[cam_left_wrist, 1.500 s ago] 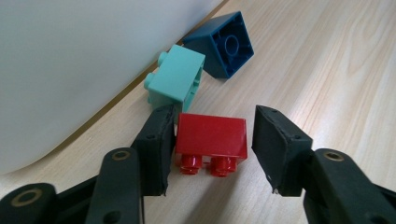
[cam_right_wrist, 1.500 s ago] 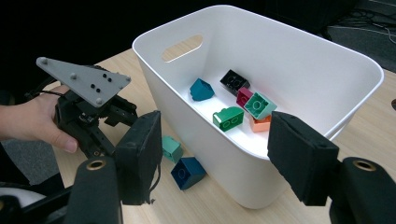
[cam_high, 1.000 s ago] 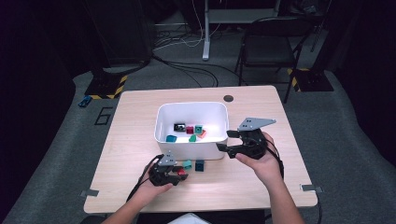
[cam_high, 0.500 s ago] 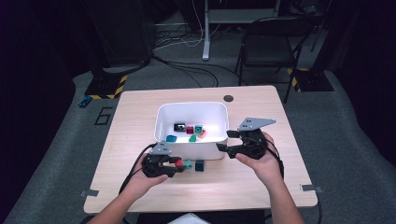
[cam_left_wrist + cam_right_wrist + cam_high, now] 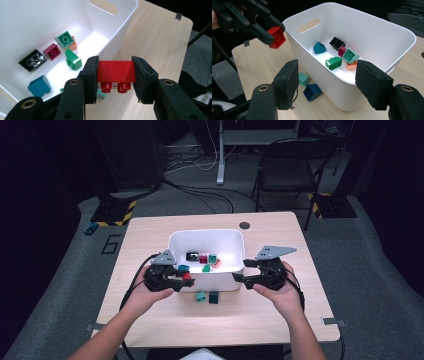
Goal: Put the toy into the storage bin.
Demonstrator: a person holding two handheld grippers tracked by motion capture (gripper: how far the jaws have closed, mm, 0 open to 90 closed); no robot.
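Observation:
My left gripper [image 5: 115, 76] is shut on a red brick [image 5: 115, 73], held in the air beside the near left corner of the white bin [image 5: 230, 279]; the high view shows that gripper [image 5: 184, 281] and the red brick [image 5: 186, 278] against the bin's front wall. The right gripper view catches the red brick [image 5: 276, 37] above the table. My right gripper [image 5: 327, 81] stands open with nothing between its jaws, close to the bin's near right corner [image 5: 241, 272]. Several bricks lie in the bin: black [image 5: 32, 59], magenta [image 5: 52, 51], green [image 5: 73, 60], teal [image 5: 39, 85].
A teal brick [image 5: 200, 296] and a dark blue brick [image 5: 214, 297] lie on the wooden table [image 5: 150, 230] in front of the bin. A round hole [image 5: 244, 225] marks the table's far side. A chair [image 5: 285, 170] and cables lie beyond.
My left gripper has risen from the table with the red brick and come up beside the bin's near left corner. The right gripper has stayed where it was.

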